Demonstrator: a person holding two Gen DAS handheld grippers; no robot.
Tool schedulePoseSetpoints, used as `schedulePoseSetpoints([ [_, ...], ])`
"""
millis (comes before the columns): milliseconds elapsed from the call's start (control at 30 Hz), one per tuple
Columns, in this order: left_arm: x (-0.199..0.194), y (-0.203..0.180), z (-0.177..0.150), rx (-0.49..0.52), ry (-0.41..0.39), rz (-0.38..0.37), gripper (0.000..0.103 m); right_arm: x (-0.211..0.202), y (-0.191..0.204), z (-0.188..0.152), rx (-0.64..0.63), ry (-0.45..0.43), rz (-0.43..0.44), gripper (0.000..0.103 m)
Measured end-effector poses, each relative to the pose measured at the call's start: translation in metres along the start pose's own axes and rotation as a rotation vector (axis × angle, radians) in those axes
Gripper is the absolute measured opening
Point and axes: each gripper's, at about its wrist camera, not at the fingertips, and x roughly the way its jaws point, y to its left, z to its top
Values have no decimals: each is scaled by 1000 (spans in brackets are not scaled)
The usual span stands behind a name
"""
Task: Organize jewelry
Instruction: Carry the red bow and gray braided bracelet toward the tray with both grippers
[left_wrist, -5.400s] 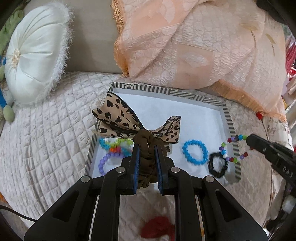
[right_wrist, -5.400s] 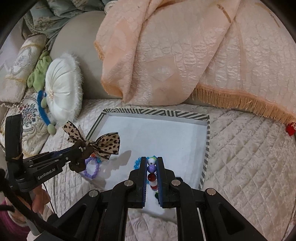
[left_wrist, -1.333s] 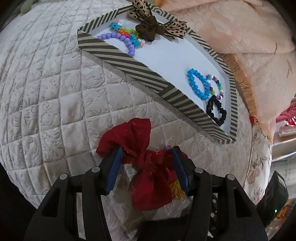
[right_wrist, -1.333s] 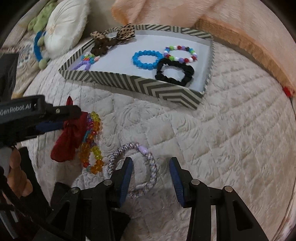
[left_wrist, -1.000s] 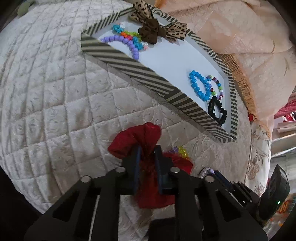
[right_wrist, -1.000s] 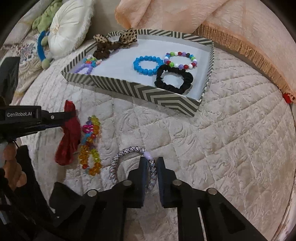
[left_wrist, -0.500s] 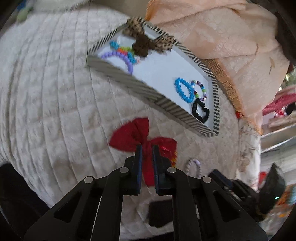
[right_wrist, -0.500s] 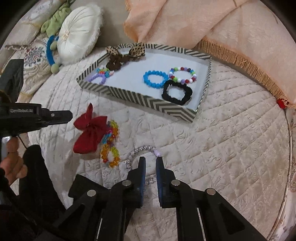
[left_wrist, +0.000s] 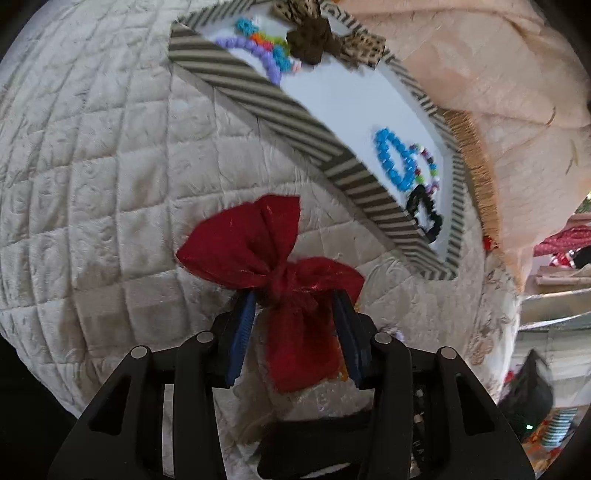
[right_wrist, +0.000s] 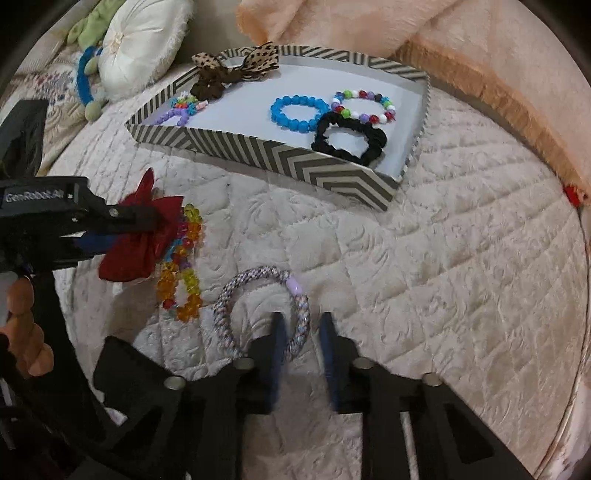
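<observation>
A red bow (left_wrist: 273, 266) lies on the quilted bed between the open fingers of my left gripper (left_wrist: 293, 314); it also shows in the right wrist view (right_wrist: 147, 236). My right gripper (right_wrist: 301, 332) is open around the right side of a braided lilac bracelet (right_wrist: 258, 306). An orange and yellow bead bracelet (right_wrist: 183, 266) lies beside the bow. The chevron tray (right_wrist: 280, 158) holds a leopard bow (right_wrist: 236, 66), a blue bead bracelet (right_wrist: 295, 110), a multicolour bead bracelet (right_wrist: 364, 105), a black scrunchie (right_wrist: 349, 138) and small coloured bead bracelets (right_wrist: 181, 109).
A peach blanket (right_wrist: 406, 29) hangs behind the tray. A white round pillow (right_wrist: 142, 48) and a green soft toy (right_wrist: 90, 33) lie at the far left. The bed edge (left_wrist: 74, 369) drops off near my left gripper.
Both grippers have opened: the left has let go of the red bow, the right has let go of the braided bracelet. Both have dropped back close to the bed.
</observation>
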Motion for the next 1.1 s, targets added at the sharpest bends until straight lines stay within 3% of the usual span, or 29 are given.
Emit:
schedulePoseSetpoints([
  [33,1,-2,0,15,-7,8,19,0,2,1,-17,-1,-10,8],
  [200,-4,4,4,39,2,-5,13,-14,5,2,-26,-53,1,7],
  [567,-68,4,9,116,-86,-33,12,-72,10,8,-4,-177,21,6],
  [800,-88,-15,6,243,-170,32,13,-84,19,19,-9,-207,29,6],
  [1100,-87,-25,13,343,-217,118,13,-84,18,35,-3,-221,29,6],
])
